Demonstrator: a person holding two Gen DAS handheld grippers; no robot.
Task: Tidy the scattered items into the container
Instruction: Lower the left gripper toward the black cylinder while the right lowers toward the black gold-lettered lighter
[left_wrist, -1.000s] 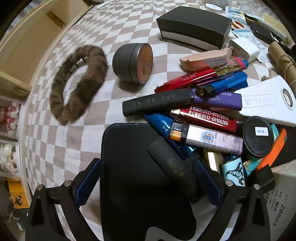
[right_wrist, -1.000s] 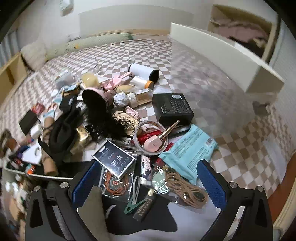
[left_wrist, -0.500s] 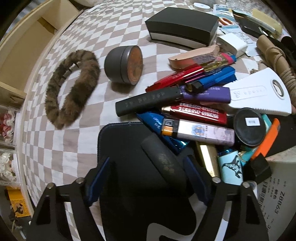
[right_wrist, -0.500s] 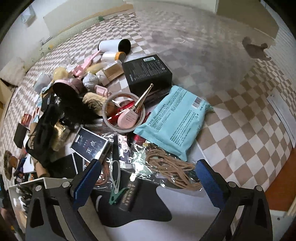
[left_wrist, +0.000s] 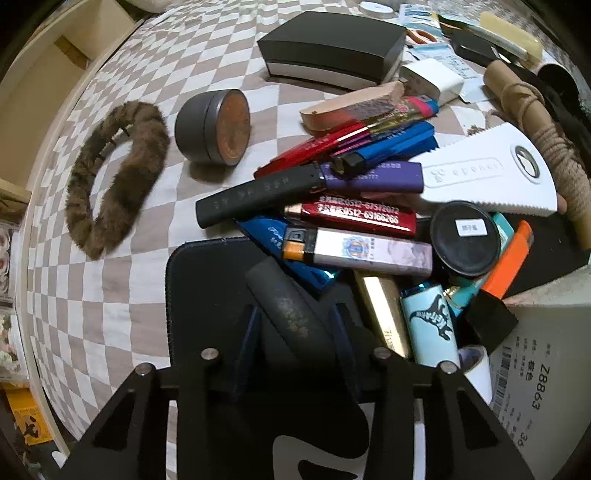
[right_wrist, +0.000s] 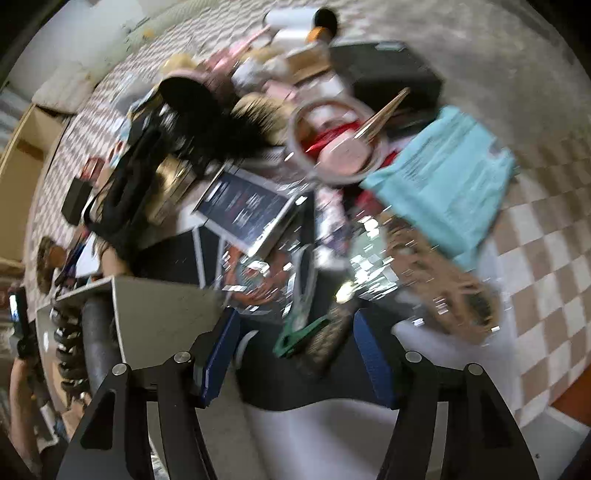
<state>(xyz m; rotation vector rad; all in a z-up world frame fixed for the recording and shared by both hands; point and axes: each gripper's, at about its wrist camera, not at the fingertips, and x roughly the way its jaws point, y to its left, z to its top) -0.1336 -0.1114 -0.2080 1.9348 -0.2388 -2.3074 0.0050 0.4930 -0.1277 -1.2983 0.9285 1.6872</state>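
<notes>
In the left wrist view my left gripper (left_wrist: 295, 332) points down over a black mat (left_wrist: 207, 295). Its closing jaws flank a black tube (left_wrist: 288, 310), and both blue pads touch its sides. A heap of lighters (left_wrist: 362, 251) lies just beyond. The grey container (left_wrist: 546, 332) with a printed label stands at the right. The right wrist view is blurred. There my right gripper (right_wrist: 295, 354) hangs low over the clutter, its jaws closing. A green clip (right_wrist: 299, 332) and a dark stick (right_wrist: 332, 339) lie between the pads, untouched. The container's wall (right_wrist: 162, 306) is at its left.
On the checked cloth lie a brown fur headband (left_wrist: 114, 177), a round tin (left_wrist: 214, 127), a black box (left_wrist: 332, 48) and a white serrated scraper (left_wrist: 487, 173). Near the right gripper are a teal packet (right_wrist: 450, 177), a tape ring (right_wrist: 332, 144), a coiled cord (right_wrist: 443, 288) and a framed card (right_wrist: 247, 206).
The left jaws have narrowed from wide apart until they touch the black tube. The right gripper has dropped and tilted down toward the clutter, with its jaws narrowing.
</notes>
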